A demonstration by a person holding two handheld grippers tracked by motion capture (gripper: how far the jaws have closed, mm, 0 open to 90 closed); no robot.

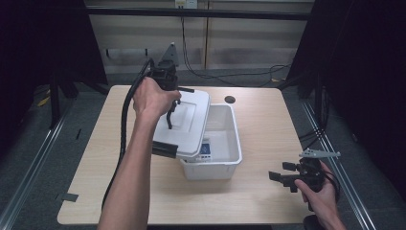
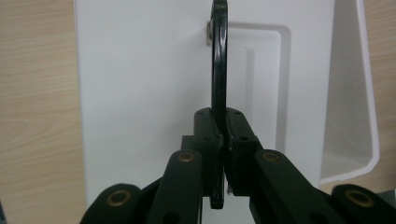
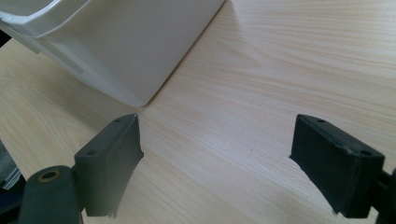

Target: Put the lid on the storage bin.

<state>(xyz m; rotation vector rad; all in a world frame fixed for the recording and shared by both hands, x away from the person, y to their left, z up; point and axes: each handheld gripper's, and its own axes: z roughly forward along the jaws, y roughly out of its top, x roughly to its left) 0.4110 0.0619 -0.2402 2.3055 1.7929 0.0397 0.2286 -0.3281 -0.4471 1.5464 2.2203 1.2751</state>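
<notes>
A white lid (image 1: 184, 122) hangs tilted over the left half of an open white bin (image 1: 225, 160) at the table's middle. My left gripper (image 1: 170, 108) is shut on the lid's black handle (image 1: 170, 117). In the left gripper view the handle (image 2: 219, 60) runs straight up from between the closed pads of my left gripper (image 2: 223, 140), with the lid (image 2: 140, 93) behind it and the bin's rim (image 2: 369, 116) at right. My right gripper (image 1: 281, 171) rests open near the front right of the table. In the right gripper view it (image 3: 217, 149) spans bare wood, short of the bin's corner (image 3: 140, 42).
A blue and white item (image 1: 206, 148) lies inside the bin under the lid's edge. A black latch (image 1: 165, 150) sits on the lid's near end. A dark round hole (image 1: 230, 99) marks the table behind the bin. The wooden table (image 1: 258, 201) ends close in front of my right hand.
</notes>
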